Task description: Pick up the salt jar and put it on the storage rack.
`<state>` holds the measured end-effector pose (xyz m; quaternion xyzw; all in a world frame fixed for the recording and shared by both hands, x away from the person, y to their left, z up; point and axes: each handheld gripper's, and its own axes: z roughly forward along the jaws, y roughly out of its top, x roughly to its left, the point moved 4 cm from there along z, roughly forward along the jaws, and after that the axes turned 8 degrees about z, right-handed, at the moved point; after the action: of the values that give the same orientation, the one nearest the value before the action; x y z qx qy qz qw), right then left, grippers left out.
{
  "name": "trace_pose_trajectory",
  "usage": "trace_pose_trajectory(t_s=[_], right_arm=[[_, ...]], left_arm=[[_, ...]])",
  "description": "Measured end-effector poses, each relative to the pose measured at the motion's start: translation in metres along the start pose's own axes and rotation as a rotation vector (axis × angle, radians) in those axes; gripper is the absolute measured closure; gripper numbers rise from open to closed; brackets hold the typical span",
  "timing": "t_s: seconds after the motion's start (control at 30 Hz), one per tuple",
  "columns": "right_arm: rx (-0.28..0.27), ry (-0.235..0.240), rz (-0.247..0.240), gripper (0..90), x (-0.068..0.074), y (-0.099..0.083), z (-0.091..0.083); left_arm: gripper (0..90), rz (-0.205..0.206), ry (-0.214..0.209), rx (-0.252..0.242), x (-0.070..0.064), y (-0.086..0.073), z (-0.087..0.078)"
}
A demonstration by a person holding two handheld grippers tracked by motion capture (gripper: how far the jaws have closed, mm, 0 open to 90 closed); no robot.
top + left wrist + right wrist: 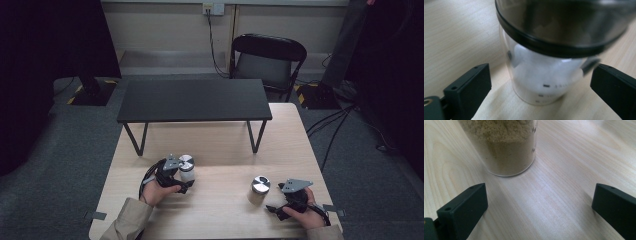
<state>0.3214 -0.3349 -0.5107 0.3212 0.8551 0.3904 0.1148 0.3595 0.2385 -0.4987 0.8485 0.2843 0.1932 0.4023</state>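
Your left gripper [184, 183] sits on the near left part of the wooden table [220, 220], right up against the jar of white powder [186, 168]; in the left gripper view the jaws stand apart, one on either side of that jar [541, 75], and neither pad touches the glass; the jar stands upright on the wood, its dark-rimmed metal lid [564, 22] on top and looming large and blurred close to the camera; faint printed marks show low on the glass, too soft to read.

Your right gripper [274, 210] rests near the front right edge of the table, with your hand [305, 215] wrapped round it; its jaws are spread wide as well, holding nothing; in the right gripper view the jar of tan powder [506, 147] stands upright ahead of them and off towards the left jaw, clear of both pads, with bare wood between the jaws; from the high view that same jar [259, 190] is just beside the right gripper, its round silver lid [260, 183] in place.

The two jars are well apart from each other; behind them a low black shelf [195, 100] on thin legs spans the far half of the table; a black chair [267, 62] stands beyond it on the grey floor.
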Motion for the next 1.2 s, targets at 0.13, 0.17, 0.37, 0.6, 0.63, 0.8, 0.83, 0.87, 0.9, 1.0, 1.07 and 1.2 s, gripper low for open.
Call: trace_pose_trajectory(t_s=[0.13, 0.17, 0.37, 0.6, 0.63, 0.8, 0.83, 0.87, 0.9, 1.0, 1.07, 1.2], right_arm=[[0.000, 0.000, 0.000, 0.0, 0.0000, 0.0000, 0.0000], [0.000, 0.000, 0.000, 0.0, 0.0000, 0.0000, 0.0000], [0.000, 0.000, 0.000, 0.0, 0.0000, 0.0000, 0.0000], [0.000, 0.000, 0.000, 0.0, 0.0000, 0.0000, 0.0000], [0.000, 0.000, 0.000, 0.0, 0.0000, 0.0000, 0.0000], [0.000, 0.000, 0.000, 0.0, 0.0000, 0.0000, 0.0000], [0.000, 0.000, 0.000, 0.0, 0.0000, 0.0000, 0.0000], [0.000, 0.000, 0.000, 0.0, 0.0000, 0.0000, 0.0000], [0.000, 0.000, 0.000, 0.0, 0.0000, 0.0000, 0.0000], [0.000, 0.000, 0.000, 0.0, 0.0000, 0.0000, 0.0000], [0.000, 0.000, 0.000, 0.0, 0.0000, 0.0000, 0.0000], [0.000, 0.000, 0.000, 0.0, 0.0000, 0.0000, 0.0000]], left_arm=[[8.9, -0.007, -0.004, -0.016, 0.0008, -0.0003, 0.0055], [9.8, -0.005, -0.004, -0.015, 0.0009, 0.0002, 0.0061], [22.4, -0.011, -0.002, -0.043, 0.0014, -0.0011, 0.0063], [26.9, 0.005, -0.004, -0.052, 0.0014, 0.0000, 0.0062], [27.9, 0.004, -0.004, -0.054, 0.0013, -0.0001, 0.0062], [28.6, 0.018, 0.001, -0.052, 0.0003, 0.0004, 0.0060], [28.9, 0.021, 0.002, -0.049, 0.0001, 0.0008, 0.0058], [29.2, 0.034, 0.012, -0.047, -0.0017, 0.0020, 0.0051], [29.4, 0.034, 0.012, -0.047, -0.0017, 0.0020, 0.0051], [29.7, 0.039, 0.018, -0.043, -0.0034, 0.0032, 0.0042], [29.8, 0.028, 0.013, -0.049, -0.0036, 0.0029, 0.0042], [29.9, 0.015, -0.007, -0.039, -0.0030, 0.0064, 0.0021]])
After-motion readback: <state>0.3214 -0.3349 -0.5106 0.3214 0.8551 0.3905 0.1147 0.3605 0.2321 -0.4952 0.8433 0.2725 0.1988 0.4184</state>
